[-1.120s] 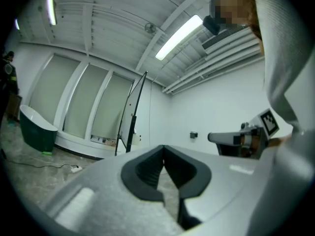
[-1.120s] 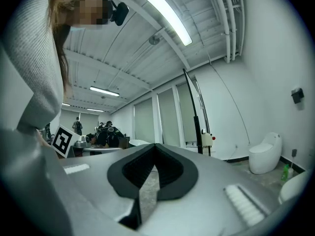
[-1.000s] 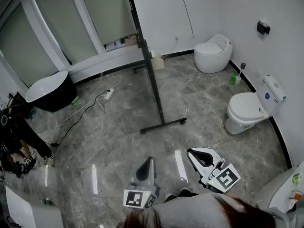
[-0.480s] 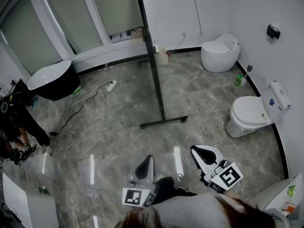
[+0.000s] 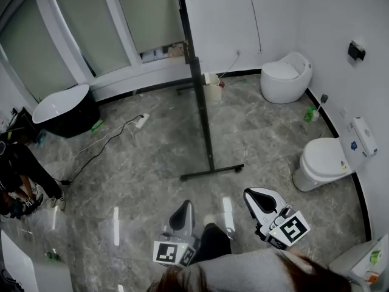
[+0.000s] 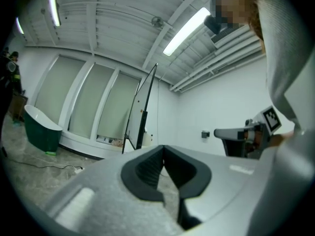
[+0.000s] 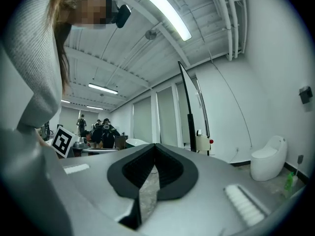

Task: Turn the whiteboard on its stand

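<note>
Whiteboard (image 5: 192, 66): edge-on and upright on its stand, ahead of both grippers and well apart from them.
Stand foot (image 5: 213, 172): dark bar lying flat on the grey floor (image 5: 134, 169).
Left gripper (image 6: 163, 150): fingers closed, tips touching, nothing between them.
Right gripper (image 7: 155, 145): fingers closed, holding nothing.
Toilet (image 5: 328, 160): against the right wall.
Bathtub (image 5: 64, 111): black, far left.

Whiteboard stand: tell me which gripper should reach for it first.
Left, narrowly. In the head view the left gripper sits nearer in line with the whiteboard's post than the right gripper. Both have jaws shut and empty, and both are short of it.
</note>
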Demonstrator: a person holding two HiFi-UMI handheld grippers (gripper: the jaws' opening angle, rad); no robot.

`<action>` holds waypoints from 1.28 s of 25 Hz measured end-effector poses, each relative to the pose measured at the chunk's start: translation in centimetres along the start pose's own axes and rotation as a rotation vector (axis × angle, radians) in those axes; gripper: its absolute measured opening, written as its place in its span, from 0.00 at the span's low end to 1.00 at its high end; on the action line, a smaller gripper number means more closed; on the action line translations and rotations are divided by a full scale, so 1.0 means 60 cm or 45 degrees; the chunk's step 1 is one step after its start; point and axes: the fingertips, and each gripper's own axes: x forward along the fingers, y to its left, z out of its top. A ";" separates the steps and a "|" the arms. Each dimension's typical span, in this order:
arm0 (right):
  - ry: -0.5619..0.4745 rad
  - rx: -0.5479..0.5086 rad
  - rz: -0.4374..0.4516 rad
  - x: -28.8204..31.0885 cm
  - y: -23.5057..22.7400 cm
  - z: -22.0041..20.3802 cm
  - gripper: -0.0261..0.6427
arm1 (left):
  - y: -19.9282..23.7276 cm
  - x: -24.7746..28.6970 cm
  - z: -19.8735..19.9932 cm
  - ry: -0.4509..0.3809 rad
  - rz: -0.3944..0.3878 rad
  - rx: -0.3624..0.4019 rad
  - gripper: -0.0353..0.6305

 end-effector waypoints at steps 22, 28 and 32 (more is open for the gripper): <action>0.010 0.003 -0.165 0.362 -0.252 0.018 0.05 | 0.227 0.344 0.052 0.041 -0.175 0.008 0.06; 0.023 -0.023 -0.098 0.410 -0.281 0.026 0.05 | 0.235 0.364 0.060 0.026 -0.140 -0.010 0.06; 0.057 -0.037 -0.015 0.466 -0.303 0.027 0.27 | 0.239 0.354 0.063 -0.033 -0.112 0.023 0.06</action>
